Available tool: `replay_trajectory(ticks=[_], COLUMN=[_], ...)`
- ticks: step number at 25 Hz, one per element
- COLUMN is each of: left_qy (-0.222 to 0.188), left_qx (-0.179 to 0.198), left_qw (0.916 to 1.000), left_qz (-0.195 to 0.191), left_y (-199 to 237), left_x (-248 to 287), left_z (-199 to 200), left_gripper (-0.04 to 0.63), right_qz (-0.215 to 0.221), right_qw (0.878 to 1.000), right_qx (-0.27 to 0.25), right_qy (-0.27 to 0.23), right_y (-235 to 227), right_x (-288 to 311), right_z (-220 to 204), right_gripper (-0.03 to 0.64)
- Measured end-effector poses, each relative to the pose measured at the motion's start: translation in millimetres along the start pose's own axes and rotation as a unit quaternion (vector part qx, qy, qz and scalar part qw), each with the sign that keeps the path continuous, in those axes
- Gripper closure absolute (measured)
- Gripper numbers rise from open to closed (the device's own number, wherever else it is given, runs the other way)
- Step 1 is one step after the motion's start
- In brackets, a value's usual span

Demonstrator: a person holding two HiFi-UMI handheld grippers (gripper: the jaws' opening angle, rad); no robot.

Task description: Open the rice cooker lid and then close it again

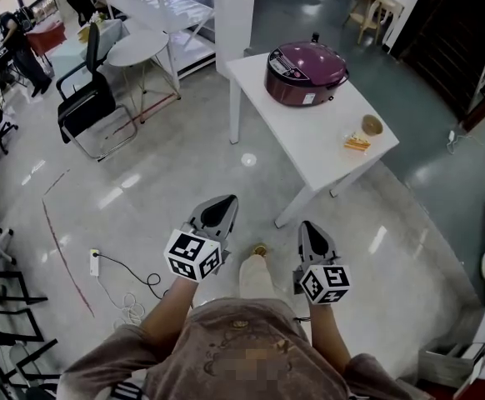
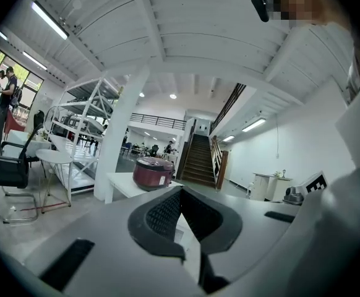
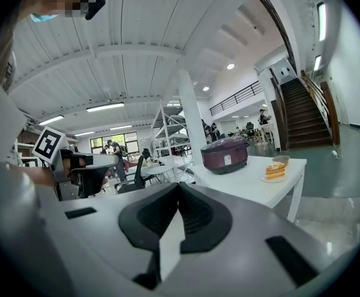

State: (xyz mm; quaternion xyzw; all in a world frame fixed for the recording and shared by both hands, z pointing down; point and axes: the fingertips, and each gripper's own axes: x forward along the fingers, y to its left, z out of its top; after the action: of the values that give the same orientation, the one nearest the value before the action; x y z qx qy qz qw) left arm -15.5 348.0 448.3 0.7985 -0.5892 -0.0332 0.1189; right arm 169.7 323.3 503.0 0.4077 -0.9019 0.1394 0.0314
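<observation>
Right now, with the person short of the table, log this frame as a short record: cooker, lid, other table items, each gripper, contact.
Rice cooker: purple rice cooker, standing on the white table
Lid: lid down, closed
Other table items: cake slice and small bowl, near the table's right end in the head view
Left gripper: left gripper jaws together, nothing between them
Right gripper: right gripper jaws together, nothing between them
Contact: none; both grippers are over the floor, short of the table
Task stage: lid not yet opened
</observation>
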Motion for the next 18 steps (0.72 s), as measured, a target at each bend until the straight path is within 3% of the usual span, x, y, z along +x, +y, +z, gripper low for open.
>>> replay_trajectory(ticks=[18], left_qy=[-0.002], left_qx=[-0.006], left_qw=[0.9998], left_qz=[0.017], left_y=[65], left_x=[152], left_z=[40], left_gripper=[0.575], right_qz=[0.027], right_qw=[1.000], right_qx=[-0.007], right_qy=[0.002], right_y=[-91], right_x=[148], right_z=[63], right_gripper=[0.620])
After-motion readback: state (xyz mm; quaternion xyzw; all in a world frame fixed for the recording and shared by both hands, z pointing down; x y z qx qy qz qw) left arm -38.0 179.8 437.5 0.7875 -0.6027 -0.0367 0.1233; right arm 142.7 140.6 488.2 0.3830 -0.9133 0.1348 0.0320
